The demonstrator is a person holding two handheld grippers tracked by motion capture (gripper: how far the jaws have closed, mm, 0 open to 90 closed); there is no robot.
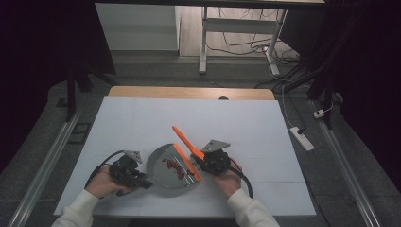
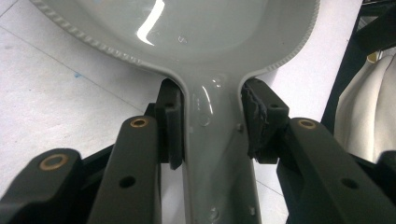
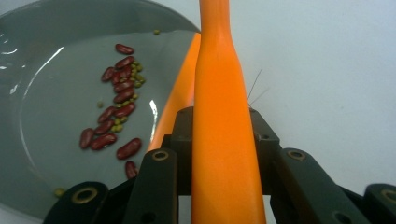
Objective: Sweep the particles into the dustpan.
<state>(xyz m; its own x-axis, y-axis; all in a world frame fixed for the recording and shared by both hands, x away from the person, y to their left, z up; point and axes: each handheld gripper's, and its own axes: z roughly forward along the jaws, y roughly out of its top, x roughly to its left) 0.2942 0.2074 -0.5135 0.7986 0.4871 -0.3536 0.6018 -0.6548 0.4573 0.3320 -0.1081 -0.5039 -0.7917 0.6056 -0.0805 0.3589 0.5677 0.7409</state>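
Note:
A grey dustpan (image 1: 163, 176) with an orange front lip (image 1: 187, 163) lies on the white table (image 1: 142, 123). Red kidney beans (image 3: 116, 116) and small green beans lie in its bowl. My left gripper (image 1: 143, 181) is shut on the pan's grey handle (image 2: 217, 140), one pad on each side, as the left gripper view shows close up (image 2: 212, 123). My right gripper (image 1: 201, 163) is shut on an orange brush handle (image 1: 185, 139), which slants up and away over the pan's lip. In the right gripper view this handle (image 3: 222, 130) runs straight up between the jaws (image 3: 222, 140).
The white table top stretches far and to both sides of the pan. A wooden table edge (image 1: 189, 92) borders it at the back. On the floor to the right lies a white power strip (image 1: 301, 138) with cables.

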